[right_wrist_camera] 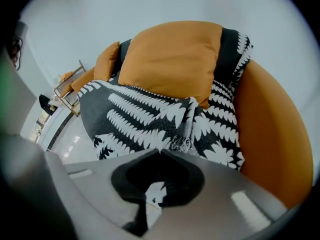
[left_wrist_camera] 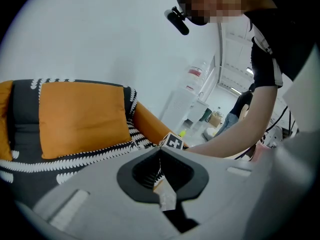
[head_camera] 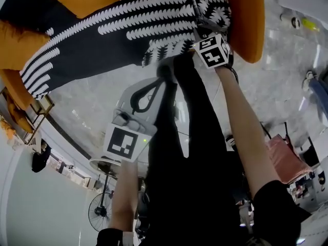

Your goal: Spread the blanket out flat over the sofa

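Observation:
A black blanket with white leaf pattern lies rumpled over the seat of the orange sofa. My right gripper reaches onto its right part, near the sofa's arm. In the right gripper view the jaws meet at the fringed, puckered fold of the blanket, so this right gripper is shut on it. An orange cushion leans on the backrest behind. My left gripper hangs over the floor in front of the sofa, apart from the blanket. That left gripper is shut with nothing in it.
The person's black-clad legs stand between the grippers on the marble floor. A small side table is left of the sofa, a standing fan nearer me. A pink item and bottles lie to the right.

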Tool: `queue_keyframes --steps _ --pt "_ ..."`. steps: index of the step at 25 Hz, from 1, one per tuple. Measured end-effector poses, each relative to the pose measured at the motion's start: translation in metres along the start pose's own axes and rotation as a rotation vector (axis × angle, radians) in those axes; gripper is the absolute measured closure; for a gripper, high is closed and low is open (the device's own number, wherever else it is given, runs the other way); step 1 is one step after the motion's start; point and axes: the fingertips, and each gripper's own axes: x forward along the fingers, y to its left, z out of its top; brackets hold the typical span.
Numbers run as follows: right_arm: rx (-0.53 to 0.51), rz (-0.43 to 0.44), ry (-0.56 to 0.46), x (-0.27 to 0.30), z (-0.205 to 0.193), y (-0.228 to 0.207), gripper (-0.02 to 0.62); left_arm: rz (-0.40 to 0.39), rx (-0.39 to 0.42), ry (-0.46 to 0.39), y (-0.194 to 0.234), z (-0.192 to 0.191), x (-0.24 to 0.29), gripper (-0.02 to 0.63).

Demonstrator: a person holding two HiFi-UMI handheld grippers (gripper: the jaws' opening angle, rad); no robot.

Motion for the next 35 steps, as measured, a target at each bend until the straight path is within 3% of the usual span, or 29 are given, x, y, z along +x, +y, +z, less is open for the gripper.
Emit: queue_keyframes --steps 14,26,35 --pt "0.102 -0.125 0.017 -0.078 -0.059 0.063 0.586 -0.144 0.084 -0.059 -0.018 -0.026 -0.069 0.594" --pt "0.277 -0.177 0.071 -0.136 -0.155 0.107 0.586 -0.311 0.157 -0.041 -0.068 -0.044 -0.074 0.595" --pt "0.391 -0.173 0.159 -0.142 -0.236 0.131 0.586 -0.367 0.146 -0.02 -0.103 -0.075 -0.073 0.595"
